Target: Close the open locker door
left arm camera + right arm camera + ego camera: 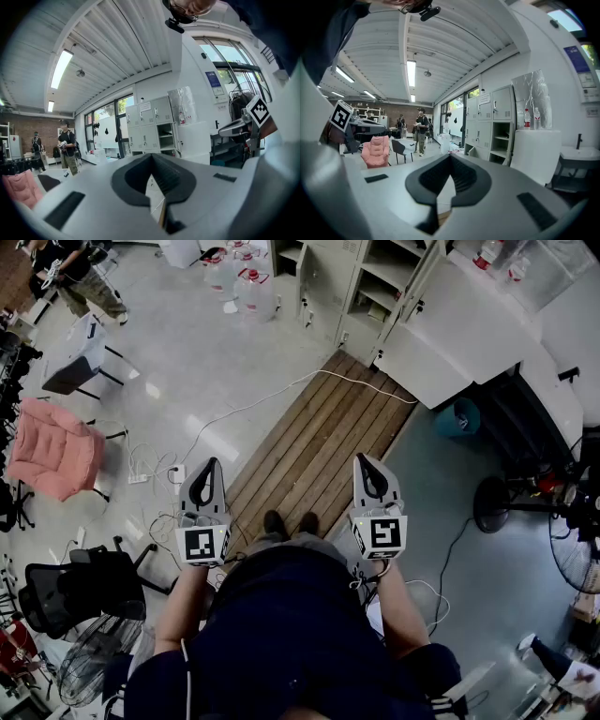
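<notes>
Standing on the wooden boards [309,442], well apart from the open locker door [326,282] up ahead, with left gripper [214,465] and right gripper [366,463] both squeezed together on nothing, likely ready for pushing it closed.

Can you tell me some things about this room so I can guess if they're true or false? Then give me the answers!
1. The left gripper and the right gripper are both shut with nothing in them. True.
2. The pink chair stands right next to the lockers. False: it is far across the floor from them, off to the left.
3. The person stands on a wooden platform. True.
4. The right gripper is pushing on a locker door. False: it touches nothing and is held well apart from the lockers.
</notes>
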A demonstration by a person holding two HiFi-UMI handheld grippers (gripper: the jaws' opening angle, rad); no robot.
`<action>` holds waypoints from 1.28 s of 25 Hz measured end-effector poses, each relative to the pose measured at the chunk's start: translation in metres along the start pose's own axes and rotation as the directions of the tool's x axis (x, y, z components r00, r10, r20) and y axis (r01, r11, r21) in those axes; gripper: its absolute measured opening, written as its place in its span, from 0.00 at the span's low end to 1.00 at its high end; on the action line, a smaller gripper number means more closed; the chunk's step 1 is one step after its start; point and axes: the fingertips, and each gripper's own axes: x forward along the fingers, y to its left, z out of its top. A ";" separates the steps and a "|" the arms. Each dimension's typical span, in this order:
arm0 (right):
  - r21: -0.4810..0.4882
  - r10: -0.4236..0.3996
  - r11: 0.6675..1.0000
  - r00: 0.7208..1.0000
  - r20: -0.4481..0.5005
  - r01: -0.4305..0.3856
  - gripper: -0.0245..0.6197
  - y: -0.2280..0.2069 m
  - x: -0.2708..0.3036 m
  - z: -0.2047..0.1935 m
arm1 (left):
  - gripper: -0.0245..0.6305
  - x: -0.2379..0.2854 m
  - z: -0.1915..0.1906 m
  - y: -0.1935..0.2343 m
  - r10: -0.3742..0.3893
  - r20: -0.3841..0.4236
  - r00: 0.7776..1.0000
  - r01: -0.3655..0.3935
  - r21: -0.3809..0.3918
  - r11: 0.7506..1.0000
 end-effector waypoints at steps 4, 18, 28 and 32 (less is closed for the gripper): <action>0.002 0.004 1.000 1.000 -0.005 -0.004 0.03 0.000 0.000 -0.002 | 0.04 -0.001 0.000 -0.001 0.001 0.003 1.000 -0.001 0.001 1.000; 0.003 0.002 1.000 1.000 -0.002 -0.002 0.03 0.005 0.001 0.000 | 0.04 -0.003 -0.006 0.004 -0.004 -0.007 1.000 0.004 0.000 1.000; -0.008 -0.002 1.000 1.000 0.011 0.002 0.04 0.003 0.002 0.005 | 0.04 -0.003 -0.009 0.011 -0.001 -0.014 1.000 0.001 -0.001 1.000; -0.021 0.016 1.000 1.000 0.010 -0.016 0.11 0.007 0.002 0.007 | 0.04 -0.005 -0.011 0.013 -0.003 -0.019 1.000 0.003 0.002 1.000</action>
